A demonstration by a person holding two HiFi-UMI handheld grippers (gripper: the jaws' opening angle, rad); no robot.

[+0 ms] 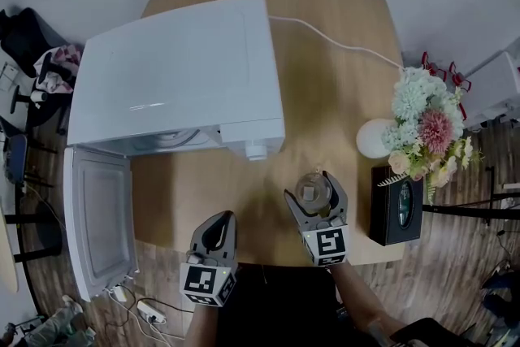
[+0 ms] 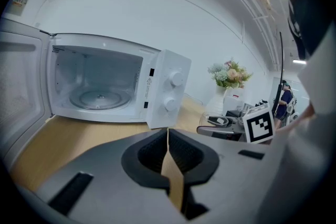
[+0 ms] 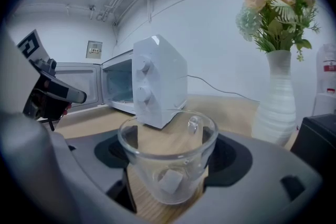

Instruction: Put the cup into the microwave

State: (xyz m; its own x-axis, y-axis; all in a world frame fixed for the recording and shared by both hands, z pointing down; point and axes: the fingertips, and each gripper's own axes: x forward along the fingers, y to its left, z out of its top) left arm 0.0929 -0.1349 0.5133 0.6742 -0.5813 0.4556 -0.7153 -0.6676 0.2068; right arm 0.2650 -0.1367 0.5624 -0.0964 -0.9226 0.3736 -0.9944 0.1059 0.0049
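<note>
Nearest, cup (image 3: 168,162) pinched in right gripper (image 1: 314,191)
Empty left gripper (image 1: 219,222) pressed together; carrying into the open microwave (image 1: 175,73), far left, remains.

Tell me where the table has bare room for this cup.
Bare wood between the microwave's right side and the vase, and the strip fronting the microwave beside its open door. Crowded by the vase and black box.

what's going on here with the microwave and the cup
A person holds a tool in each hand. The right tool is clamped on a clear glass cup near the front edge of the table, right of the microwave. Its door stands wide open, nothing on the turntable. The left tool is shut and empty.
</note>
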